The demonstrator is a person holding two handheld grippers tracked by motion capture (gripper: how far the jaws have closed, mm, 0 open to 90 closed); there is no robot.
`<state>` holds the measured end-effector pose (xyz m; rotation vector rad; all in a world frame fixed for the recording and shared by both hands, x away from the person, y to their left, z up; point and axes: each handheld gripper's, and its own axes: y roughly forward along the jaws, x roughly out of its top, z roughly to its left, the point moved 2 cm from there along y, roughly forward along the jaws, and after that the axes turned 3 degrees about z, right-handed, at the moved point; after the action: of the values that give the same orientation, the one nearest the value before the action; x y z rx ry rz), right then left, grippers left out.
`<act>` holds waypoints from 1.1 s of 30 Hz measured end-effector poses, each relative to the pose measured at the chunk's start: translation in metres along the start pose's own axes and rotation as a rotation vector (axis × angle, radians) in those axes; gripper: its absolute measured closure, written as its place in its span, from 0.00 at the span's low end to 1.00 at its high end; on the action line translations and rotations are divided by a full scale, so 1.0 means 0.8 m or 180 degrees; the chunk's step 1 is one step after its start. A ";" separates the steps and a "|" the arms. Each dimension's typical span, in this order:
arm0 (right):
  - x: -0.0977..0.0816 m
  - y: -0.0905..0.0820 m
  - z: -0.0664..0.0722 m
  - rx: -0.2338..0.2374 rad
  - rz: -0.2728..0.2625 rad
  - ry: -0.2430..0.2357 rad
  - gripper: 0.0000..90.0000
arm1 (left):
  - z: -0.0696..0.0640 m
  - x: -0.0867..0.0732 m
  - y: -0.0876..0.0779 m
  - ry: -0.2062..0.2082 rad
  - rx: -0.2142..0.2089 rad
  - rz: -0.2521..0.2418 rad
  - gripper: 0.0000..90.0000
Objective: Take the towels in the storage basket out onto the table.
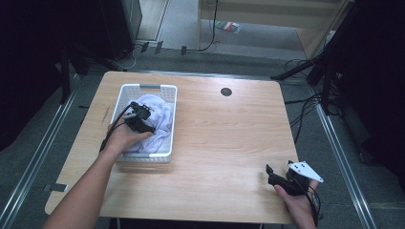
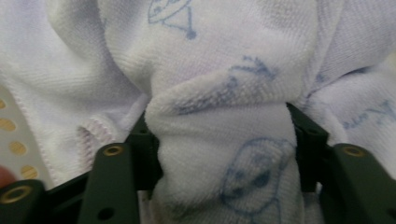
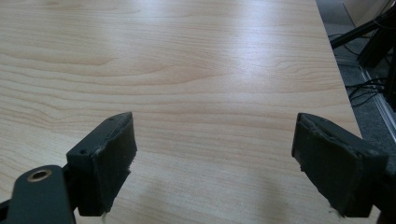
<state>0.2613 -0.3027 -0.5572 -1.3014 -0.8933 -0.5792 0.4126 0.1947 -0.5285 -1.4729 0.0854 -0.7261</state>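
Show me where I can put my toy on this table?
Bare wood runs from the basket across to the table's right edge, and from the black hole down to the right claw. The basket is crowded: the towel fills it, with the left claw in there.

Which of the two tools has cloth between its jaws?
The left tool, in the white basket, grips a fold of the white towel. The right tool stands open over bare table.
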 end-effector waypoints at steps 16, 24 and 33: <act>0.000 0.000 -0.001 0.0001 0.0006 0.0016 0.15 | 0.013 0.010 -0.038 -0.0015 -0.0148 -0.0029 0.65; 0.000 0.000 -0.001 -0.0008 0.0005 0.0022 0.15 | 0.016 0.017 -0.070 0.0028 -0.0139 -0.0174 0.65; 0.000 0.000 -0.001 -0.0001 0.0007 0.0031 0.15 | 0.021 0.031 -0.122 0.0080 -0.0065 -0.0345 0.65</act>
<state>0.2619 -0.3036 -0.5573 -1.2987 -0.8838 -0.5835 0.4024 0.2043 -0.4269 -1.4970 0.0323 -0.8336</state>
